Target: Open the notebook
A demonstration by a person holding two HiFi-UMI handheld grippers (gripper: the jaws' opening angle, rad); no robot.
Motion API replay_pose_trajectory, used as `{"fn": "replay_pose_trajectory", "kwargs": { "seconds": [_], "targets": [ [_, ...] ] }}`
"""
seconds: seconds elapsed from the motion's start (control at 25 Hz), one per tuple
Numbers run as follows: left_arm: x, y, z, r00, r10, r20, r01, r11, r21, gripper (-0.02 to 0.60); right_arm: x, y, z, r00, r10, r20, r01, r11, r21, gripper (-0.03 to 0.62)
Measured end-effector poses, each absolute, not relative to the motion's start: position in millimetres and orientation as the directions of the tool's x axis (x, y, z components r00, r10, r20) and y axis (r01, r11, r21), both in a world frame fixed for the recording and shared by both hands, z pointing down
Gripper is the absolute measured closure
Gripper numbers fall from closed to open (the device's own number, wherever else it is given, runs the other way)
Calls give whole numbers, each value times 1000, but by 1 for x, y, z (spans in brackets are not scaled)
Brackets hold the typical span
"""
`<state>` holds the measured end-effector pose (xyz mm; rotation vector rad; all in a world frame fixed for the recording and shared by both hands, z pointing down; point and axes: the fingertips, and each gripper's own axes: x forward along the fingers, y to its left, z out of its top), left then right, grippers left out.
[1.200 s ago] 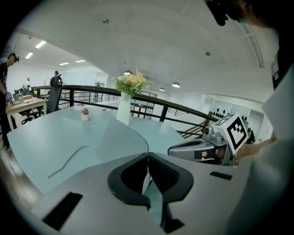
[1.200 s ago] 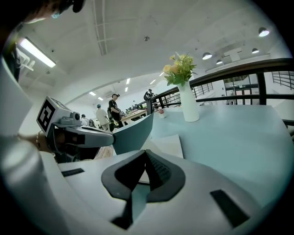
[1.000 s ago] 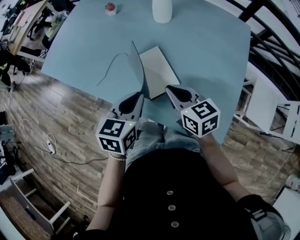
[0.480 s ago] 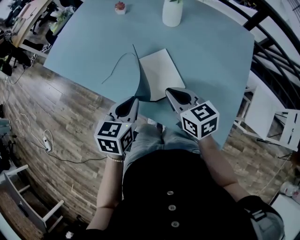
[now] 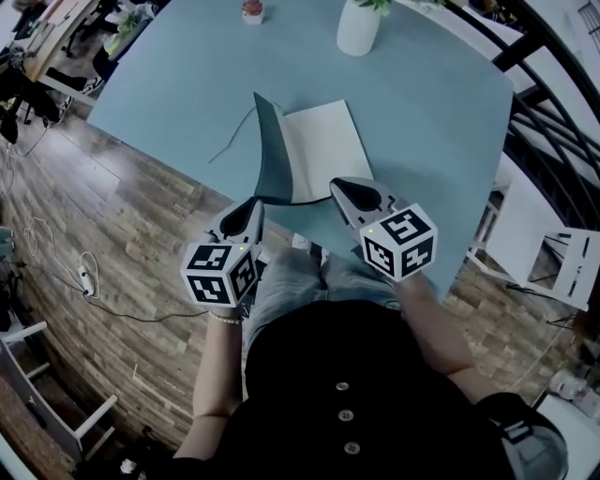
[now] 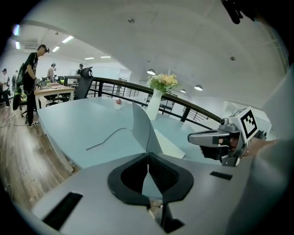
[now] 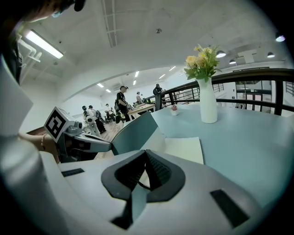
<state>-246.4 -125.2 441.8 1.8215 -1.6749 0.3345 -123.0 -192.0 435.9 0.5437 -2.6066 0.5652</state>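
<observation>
1 notebook point(image 5: 323, 148), at the near edge of the blue table point(image 5: 431, 112): grey-blue cover point(image 5: 271, 159) raised steeply along the left side, blank white page point(image 5: 328, 141) lying flat. Left gripper point(image 5: 251, 206): fingers closed on the cover's near corner; right gripper point(image 5: 339, 186): fingers closed together at the page's near right corner, grip on it not discernible. 1 white vase point(image 5: 359, 28), far side of the table, containing yellow and white flowers point(image 7: 202, 59).

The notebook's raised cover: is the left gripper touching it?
Touching. The left gripper view shows the cover standing up straight from between the shut jaws of the left gripper, pinched at its near corner.
</observation>
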Motion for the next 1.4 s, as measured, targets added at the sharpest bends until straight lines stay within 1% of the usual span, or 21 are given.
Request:
{"fn": "replay_pose_trajectory", "kwargs": {
  "seconds": [0.6, 1.0, 1.4],
  "targets": [
    [-278, -101, 481, 115, -766, 632, -937, 128, 325, 555, -153, -184, 444, -833, -225, 506, -409, 865, -289, 589],
    [-281, -87, 498, 138, -755, 640, -915, 151, 375, 538, -169, -169, 459, -823, -165, 544, -373, 879, -298, 589],
    [-283, -85, 524, 131, -730, 671, -903, 191, 385, 538, -170, -161, 471, -812, -136, 568, -357, 885, -298, 589]
  ]
}}
